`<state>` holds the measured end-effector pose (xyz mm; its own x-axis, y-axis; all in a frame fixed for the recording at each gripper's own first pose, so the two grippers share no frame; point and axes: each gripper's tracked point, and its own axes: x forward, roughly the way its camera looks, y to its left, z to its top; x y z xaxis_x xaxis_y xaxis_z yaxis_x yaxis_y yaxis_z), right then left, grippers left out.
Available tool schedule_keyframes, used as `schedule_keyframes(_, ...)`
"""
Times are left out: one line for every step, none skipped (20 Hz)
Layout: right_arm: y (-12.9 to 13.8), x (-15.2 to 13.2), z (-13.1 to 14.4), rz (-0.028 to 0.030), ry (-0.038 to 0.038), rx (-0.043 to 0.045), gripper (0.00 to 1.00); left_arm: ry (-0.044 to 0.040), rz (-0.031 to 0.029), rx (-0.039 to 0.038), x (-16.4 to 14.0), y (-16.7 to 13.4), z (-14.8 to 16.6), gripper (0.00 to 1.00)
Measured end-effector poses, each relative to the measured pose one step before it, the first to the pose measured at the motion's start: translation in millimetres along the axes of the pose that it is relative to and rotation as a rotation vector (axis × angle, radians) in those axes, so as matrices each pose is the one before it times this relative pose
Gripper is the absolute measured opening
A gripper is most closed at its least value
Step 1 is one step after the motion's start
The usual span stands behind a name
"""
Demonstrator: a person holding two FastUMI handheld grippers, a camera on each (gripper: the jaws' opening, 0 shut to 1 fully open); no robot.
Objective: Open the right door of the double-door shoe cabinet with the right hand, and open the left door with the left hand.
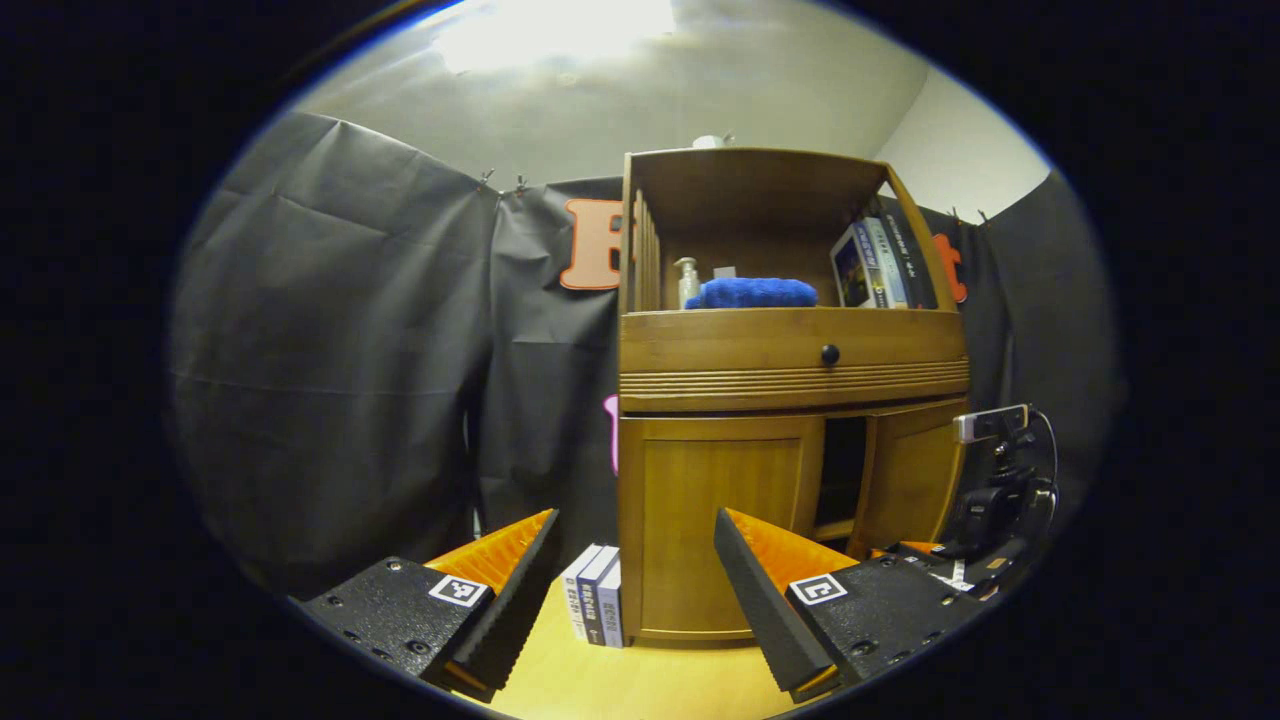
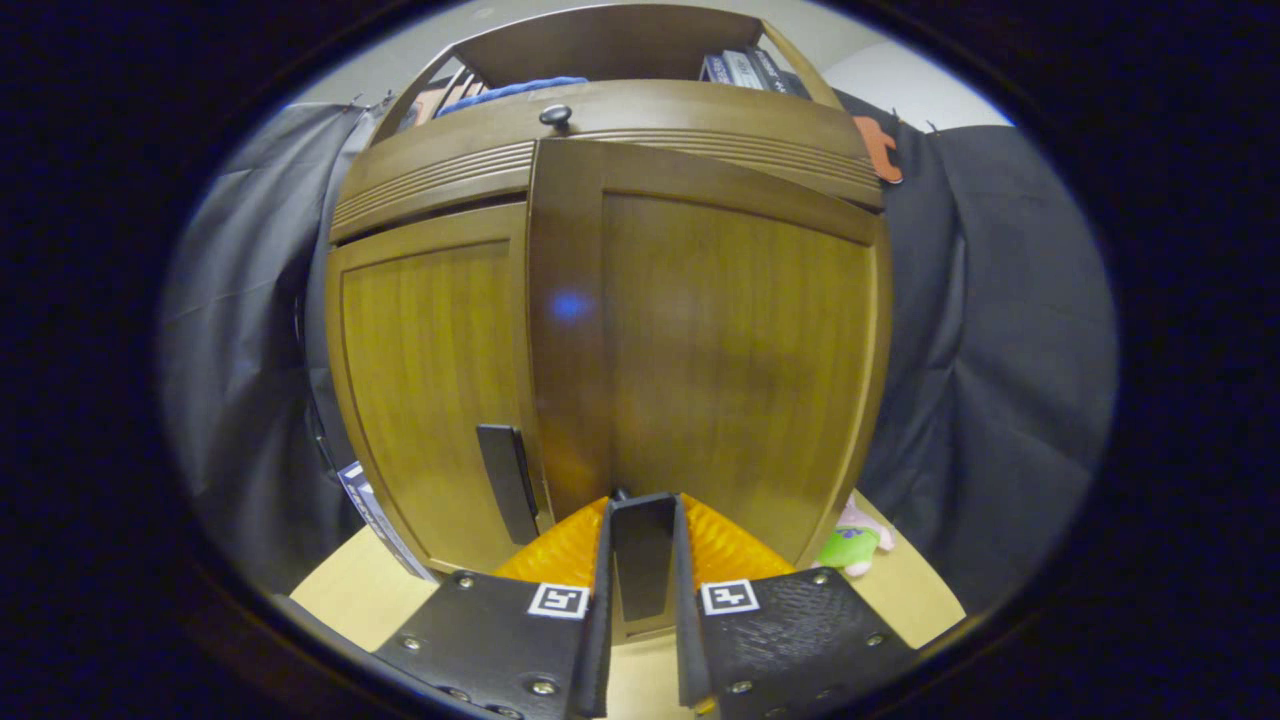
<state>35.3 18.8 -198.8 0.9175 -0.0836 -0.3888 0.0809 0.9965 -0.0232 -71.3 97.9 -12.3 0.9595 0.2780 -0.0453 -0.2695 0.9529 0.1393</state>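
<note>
1. Left gripper view: the landmark is the brown wooden double-door shoe cabinet [image 1: 790, 400], standing on the pale wooden counter [image 1: 640, 685].
2. The left hand-held gripper [image 1: 635, 590] hangs in front of the cabinet with its fingers spread wide and nothing between them. I judge it is waiting its turn.
3. The cabinet's flat-panelled left door [image 1: 720, 520] sits flush and shut, directly ahead of that gripper.
4. The panelled right door [image 1: 910, 480] stands swung out, leaving a dark gap beside the left door. The other hand-held gripper [image 1: 985, 520] sits at the cabinet's right, probably pulling that door.
5. On the cabinet's open shelf lie a blue folded towel [image 1: 755, 292], a pump bottle [image 1: 687, 282] and leaning books [image 1: 880, 262]; more books [image 1: 598, 595] stand against the cabinet's left foot.
6. Right gripper view: the right hand-held gripper [image 2: 643, 545] is clamped on the right door's dark flat handle [image 2: 643, 550], both fingers pressing it, so the door can follow the pull.
7. The left door's matching dark handle [image 2: 508, 482] is untouched.
8. A small green and pink soft toy [image 2: 848, 540] lies at the cabinet's right foot.
</note>
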Motion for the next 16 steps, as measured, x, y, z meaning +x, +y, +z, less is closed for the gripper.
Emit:
schedule_keyframes(-3.74, -5.63, -1.58, -0.00685, 0.00084, 0.00166, 0.27, 0.00162, -0.02341, -0.00252, 0.06, -7.14, -1.12, 0.92)
schedule_keyframes(-5.78, -7.80, -1.12, -0.00889, 0.00086, 0.00181, 0.27, 0.00081, -0.02246, -0.00311, 0.42, -6.60, -0.48, 0.94)
schedule_keyframes(-4.66, -6.02, -0.38, -0.00844, -0.00073, 0.00186, 0.27, 0.00142, -0.02092, -0.00376, -0.28, -6.44, -0.84, 0.92)
schedule_keyframes(-5.17, -5.49, -1.38, -0.00843, -0.00030, 0.00082, 0.27, 0.00317, -0.02024, -0.00396, 0.43, -5.92, -1.23, 0.92)
schedule_keyframes(-5.22, -5.42, -0.66, -0.00881, -0.00144, -0.00086, 0.27, 0.00331, -0.01814, -0.00463, -0.03, -5.50, -2.34, 0.92)
schedule_keyframes(-5.96, -5.75, -0.79, -0.01176, -0.00126, -0.00439, 0.27, 0.00548, -0.01811, -0.00665, 0.72, -5.44, -1.30, 0.94)
schedule_keyframes(-5.77, -4.71, 0.36, -0.01123, -0.00072, -0.00544, 0.26, 0.00795, -0.01922, -0.00853, 1.34, -5.83, -3.32, 0.94)
schedule_keyframes(-5.97, -5.12, -2.38, -0.01177, -0.00004, -0.00321, 0.26, 0.00675, -0.01918, -0.00917, 1.01, -6.08, -2.26, 0.94)
schedule_keyframes(-6.08, -4.72, 0.07, -0.01282, 0.00022, 0.00033, 0.26, 0.00622, -0.01842, -0.00899, 0.05, -6.07, -2.18, 0.94)
schedule_keyframes(-7.51, -4.37, -0.60, -0.01358, 0.00051, 0.00250, 0.26, 0.00628, -0.01709, -0.00818, 1.19, -5.65, -2.22, 0.94)
schedule_keyframes(-6.69, -4.69, -0.73, -0.01316, -0.00001, 0.00339, 0.26, 0.00526, -0.01716, -0.00708, 1.32, -5.99, -3.17, 0.94)
schedule_keyframes(-6.59, -4.49, -1.87, -0.01298, 0.00077, 0.00331, 0.26, 0.00507, -0.01632, -0.00527, 2.04, -6.57, -1.89, 0.94)
schedule_keyframes(-6.58, -3.95, 0.01, -0.01052, 0.00024, 0.00173, 0.26, 0.00285, -0.01453, -0.00343, 1.39, -5.62, -1.71, 0.92)
schedule_keyframes(-7.68, -3.51, -0.86, -0.01017, -0.00092, -0.00158, 0.26, 0.00272, -0.01373, -0.00260, 2.41, -5.60, -1.09, 0.94)
schedule_keyframes(-6.89, -2.77, 0.76, -0.01133, -0.00298, -0.00433, 0.26, 0.00456, -0.01430, -0.00309, 1.80, -6.95, -3.26, 0.94)
schedule_keyframes(-6.64, -2.95, -0.02, -0.01144, -0.00255, -0.00766, 0.26, 0.00544, -0.01482, -0.00432, 1.55, -6.87, -2.28, 0.94)
